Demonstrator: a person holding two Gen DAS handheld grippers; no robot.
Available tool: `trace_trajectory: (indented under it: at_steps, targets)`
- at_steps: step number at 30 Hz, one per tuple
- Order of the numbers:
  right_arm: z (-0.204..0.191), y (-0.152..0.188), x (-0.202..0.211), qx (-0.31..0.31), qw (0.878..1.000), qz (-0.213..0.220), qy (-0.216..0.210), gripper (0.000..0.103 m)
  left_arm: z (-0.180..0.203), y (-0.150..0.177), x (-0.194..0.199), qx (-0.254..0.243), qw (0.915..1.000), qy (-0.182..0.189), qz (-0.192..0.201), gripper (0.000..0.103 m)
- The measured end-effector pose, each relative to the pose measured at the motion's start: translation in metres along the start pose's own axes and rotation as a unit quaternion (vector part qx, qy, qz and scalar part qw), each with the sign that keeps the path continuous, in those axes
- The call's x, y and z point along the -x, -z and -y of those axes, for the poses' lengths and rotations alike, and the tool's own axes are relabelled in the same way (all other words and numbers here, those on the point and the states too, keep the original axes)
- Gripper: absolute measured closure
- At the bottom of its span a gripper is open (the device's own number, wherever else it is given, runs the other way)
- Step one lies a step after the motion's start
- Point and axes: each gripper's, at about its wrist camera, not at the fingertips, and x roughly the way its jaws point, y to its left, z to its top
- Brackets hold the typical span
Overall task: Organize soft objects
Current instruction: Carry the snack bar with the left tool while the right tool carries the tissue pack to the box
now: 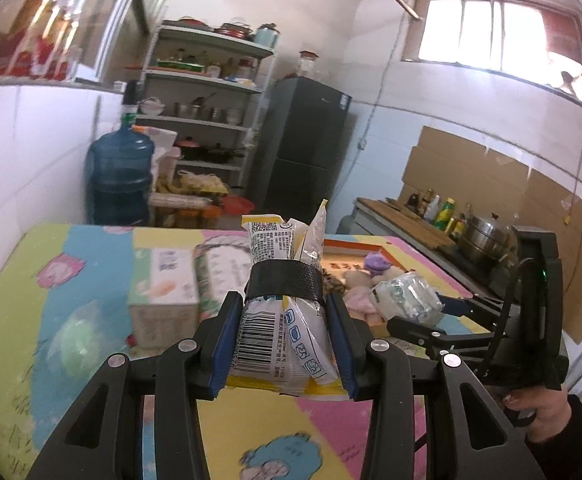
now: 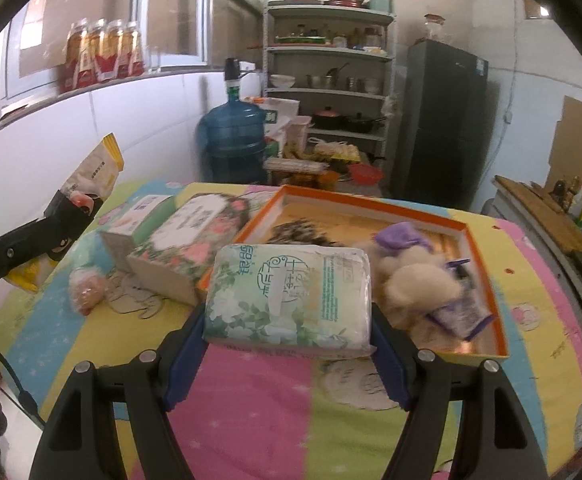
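My left gripper [image 1: 285,320] is shut on a yellow-and-white soft packet [image 1: 287,288] bound with black tape, held above the table. My right gripper [image 2: 289,328] is shut on a green floral tissue pack [image 2: 291,294], held just in front of the orange-rimmed tray [image 2: 487,236]. The tray holds a cream plush [image 2: 423,280] and purple soft items [image 2: 399,236]. The left gripper with its packet [image 2: 95,172] shows at the left of the right wrist view. The right gripper with the tissue pack [image 1: 407,296] shows at the right of the left wrist view.
Two tissue boxes [image 2: 183,248] [image 2: 131,224] lie left of the tray on the colourful table cover [image 2: 251,400]. A small pink wrapped item [image 2: 87,290] lies near the table's left side. A water jug [image 2: 233,140], shelves [image 2: 331,80] and a fridge [image 2: 443,120] stand behind the table.
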Motion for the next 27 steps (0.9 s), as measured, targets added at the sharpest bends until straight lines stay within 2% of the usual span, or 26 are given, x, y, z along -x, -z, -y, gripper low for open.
trace_trajectory:
  at_steps: [15,27]
  targets:
    - [0.088,-0.021,0.01,-0.012,0.998,0.029,0.055,0.028,0.053,-0.04,-0.083,-0.009,0.9989,0.031,-0.034,0.059]
    - [0.154,-0.046,-0.016,-0.028,0.998,0.029,0.058,0.028,0.089,-0.057,-0.159,-0.018,0.9975,0.027,-0.062,0.059]
